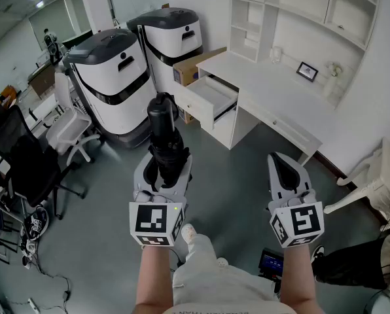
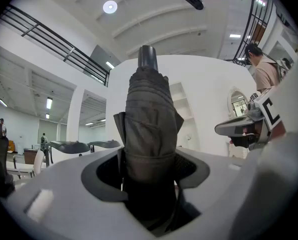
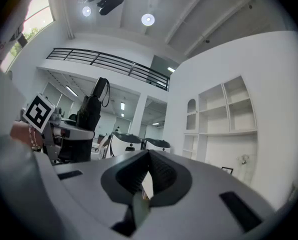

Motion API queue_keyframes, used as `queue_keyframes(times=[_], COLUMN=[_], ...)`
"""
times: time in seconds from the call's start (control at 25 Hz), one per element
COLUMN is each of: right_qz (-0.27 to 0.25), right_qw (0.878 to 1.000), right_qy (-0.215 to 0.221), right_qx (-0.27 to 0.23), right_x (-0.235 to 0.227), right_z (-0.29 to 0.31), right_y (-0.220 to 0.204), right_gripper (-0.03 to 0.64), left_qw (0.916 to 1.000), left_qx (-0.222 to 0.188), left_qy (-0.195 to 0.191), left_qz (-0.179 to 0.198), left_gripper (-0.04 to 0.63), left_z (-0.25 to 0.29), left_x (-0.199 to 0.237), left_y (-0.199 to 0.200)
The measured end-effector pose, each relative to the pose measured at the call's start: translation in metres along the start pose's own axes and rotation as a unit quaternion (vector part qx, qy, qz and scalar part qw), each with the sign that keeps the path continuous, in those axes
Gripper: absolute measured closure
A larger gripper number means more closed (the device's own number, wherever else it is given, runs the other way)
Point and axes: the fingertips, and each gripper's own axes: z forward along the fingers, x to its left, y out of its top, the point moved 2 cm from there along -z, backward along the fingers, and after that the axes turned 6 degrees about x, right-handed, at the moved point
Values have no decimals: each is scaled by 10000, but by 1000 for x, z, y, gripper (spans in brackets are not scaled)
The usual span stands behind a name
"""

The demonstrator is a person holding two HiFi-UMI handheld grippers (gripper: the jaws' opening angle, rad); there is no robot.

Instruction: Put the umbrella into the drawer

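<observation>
One folded black fabric umbrella (image 1: 163, 126) gripped, open white drawer (image 1: 213, 95) well apart
Our left hand-held gripper (image 1: 163, 169) clamps it upright; our right hand-held gripper (image 1: 283, 169), jaws together, carries nothing. Both point level. Gripped low, the tall umbrella may tilt or strike the drawer front at the far-right white bench (image 1: 260, 77).

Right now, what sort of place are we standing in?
Probably an office or lab: a white desk with an open drawer, a black office chair, and two large white machines.
</observation>
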Motion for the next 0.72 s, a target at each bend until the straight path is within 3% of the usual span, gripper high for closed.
queue_keyframes(times=[0.36,0.72], right_qz=[74,28], right_qw=[9999,9999], right_qy=[-50,-151], right_qx=[-73,-11], right_x=[-3,-25], right_z=[21,93], right_y=[-2,-3], right_gripper=[609,609], left_qw=[9999,9998], left_qx=[13,-44], left_qy=[64,-11], left_qz=[-76,-181], left_gripper=[336,336], left_z=[17,90], left_x=[20,58], left_y=[-9,-9])
